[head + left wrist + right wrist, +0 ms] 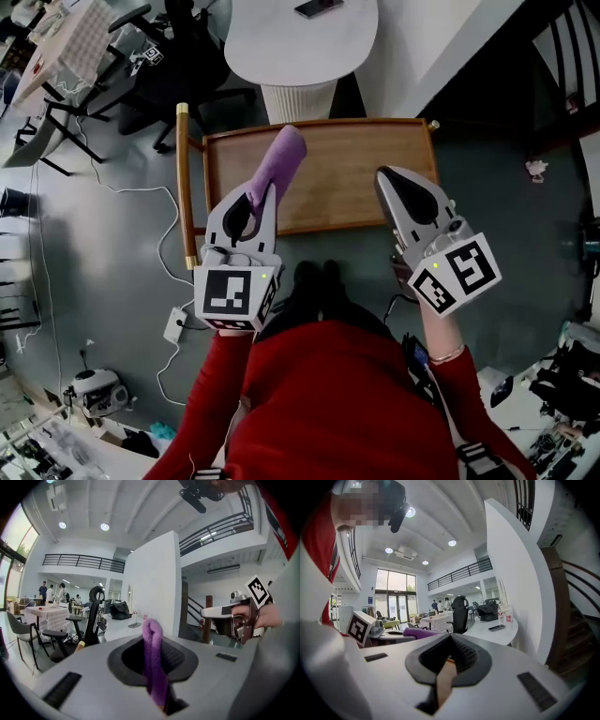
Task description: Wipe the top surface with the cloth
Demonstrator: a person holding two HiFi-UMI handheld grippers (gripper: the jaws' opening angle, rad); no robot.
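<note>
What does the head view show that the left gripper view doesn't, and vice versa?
Only the head view shows the wooden top below and a power strip on the floor. Only the left gripper view shows ceiling lights and a balcony railing. Both show the purple cloth pinched in the left gripper, and the right gripper.

The person wears a red long-sleeved top [328, 403] and dark shoes [317, 279], with a thin band [448, 354] at the right wrist. The left gripper [266, 192] and the right gripper [386, 178] have smooth, pale-grey tapered shells with black ribbed teardrop-shaped pads set into them. Each carries a white cube printed with black square markers, the left cube [232, 297] and the right cube [457, 272], and each cube has a small green light on it.
</note>
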